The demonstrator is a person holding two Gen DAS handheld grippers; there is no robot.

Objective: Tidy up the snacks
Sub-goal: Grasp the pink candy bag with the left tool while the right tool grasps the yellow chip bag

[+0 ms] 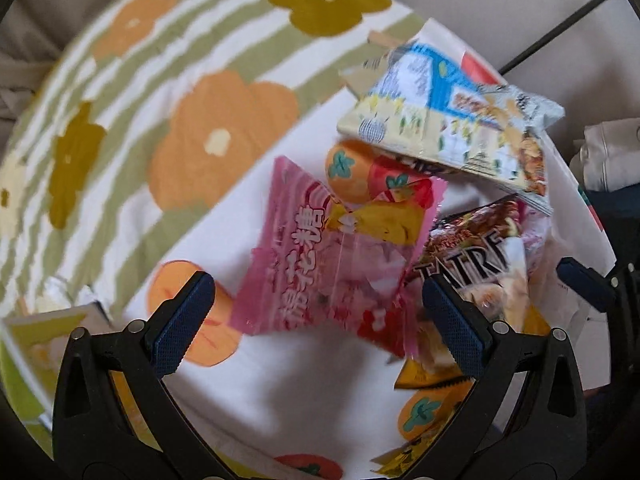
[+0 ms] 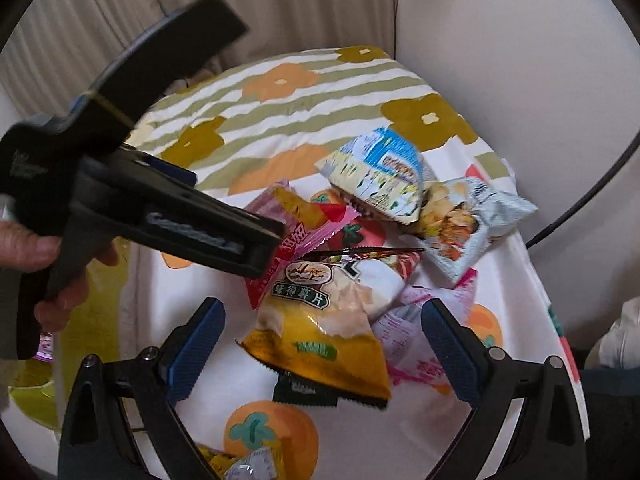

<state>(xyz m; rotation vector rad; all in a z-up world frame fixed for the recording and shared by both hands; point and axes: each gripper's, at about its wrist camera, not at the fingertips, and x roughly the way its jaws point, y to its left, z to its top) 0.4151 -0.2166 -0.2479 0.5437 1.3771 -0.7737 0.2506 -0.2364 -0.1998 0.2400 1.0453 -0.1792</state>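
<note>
A heap of snack packets lies on a white cloth point(image 1: 280, 392) printed with persimmons. My left gripper point(image 1: 320, 312) is open just above a pink marshmallow packet point(image 1: 332, 264), with nothing between its pads. A blue-and-yellow packet point(image 1: 440, 128) lies beyond it, and a brown-and-yellow chip bag point(image 1: 480, 264) lies to the right. My right gripper point(image 2: 324, 320) is open over that yellow chip bag point(image 2: 320, 340), apart from it. A hand point(image 2: 24, 248) holds the left gripper point(image 2: 264, 248) over the pink packet point(image 2: 296, 232). A grey packet point(image 2: 468, 220) and a pink-white packet point(image 2: 416, 340) lie to the right.
A green-striped flowered cloth point(image 1: 180, 120) covers the far side of the surface. A small box point(image 1: 40, 344) sits at the near left edge. A black cable point(image 2: 580, 200) runs past the right edge, a white cloth bundle point(image 1: 612, 156) lies beyond it, and a beige curtain point(image 2: 120, 20) hangs behind.
</note>
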